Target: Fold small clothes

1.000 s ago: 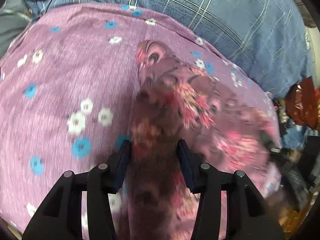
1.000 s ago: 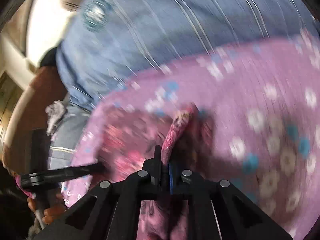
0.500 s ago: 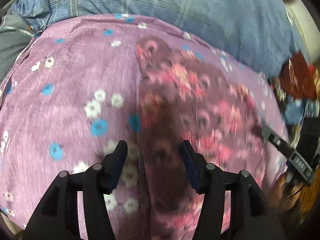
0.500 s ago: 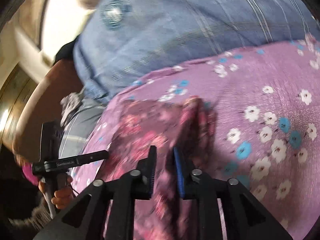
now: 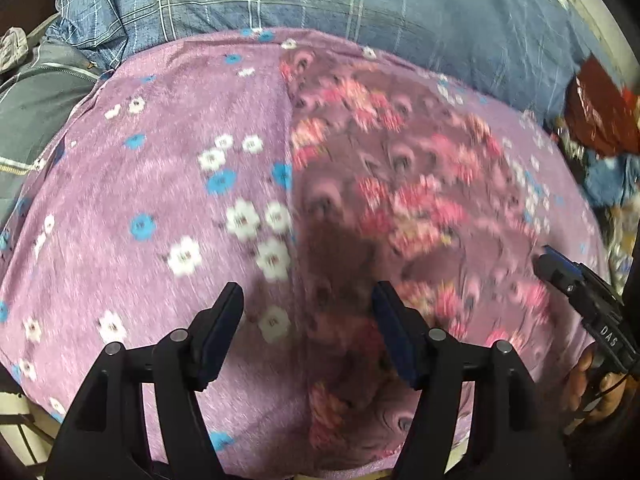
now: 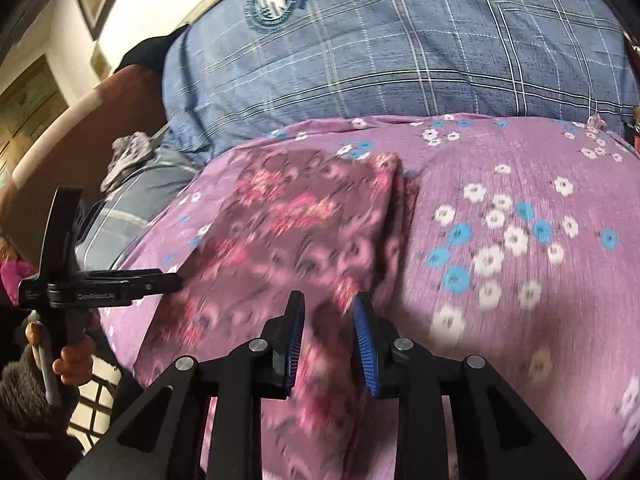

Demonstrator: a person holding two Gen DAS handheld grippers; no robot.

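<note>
Cloth (image 5: 400, 184) lies flat on the purple sheet (image 5: 160, 184), dark floral print, folded once: straight fold edge runs near-to-far down the middle of the left view, and the doubled layers show along its right edge in the right view. It sits mid-sheet, probably so both tools can reach its two sides.

Left tool (image 5: 306, 328): jaws opening, gap wide, pads clear of the fabric; the fold edge passes under the gap, nothing pinched.

Right tool (image 6: 328, 338): jaws opening, gap narrow. Cloth's near right edge runs between the pads, but they don't look pressed on it; blur makes that a judgement.

Both tools point down at the near edge, apparently letting go after laying the fold. Plaid blue pillow (image 6: 400, 52) at far side, touching the sheet.

Next move likely needs a fresh grip for a second fold.
</note>
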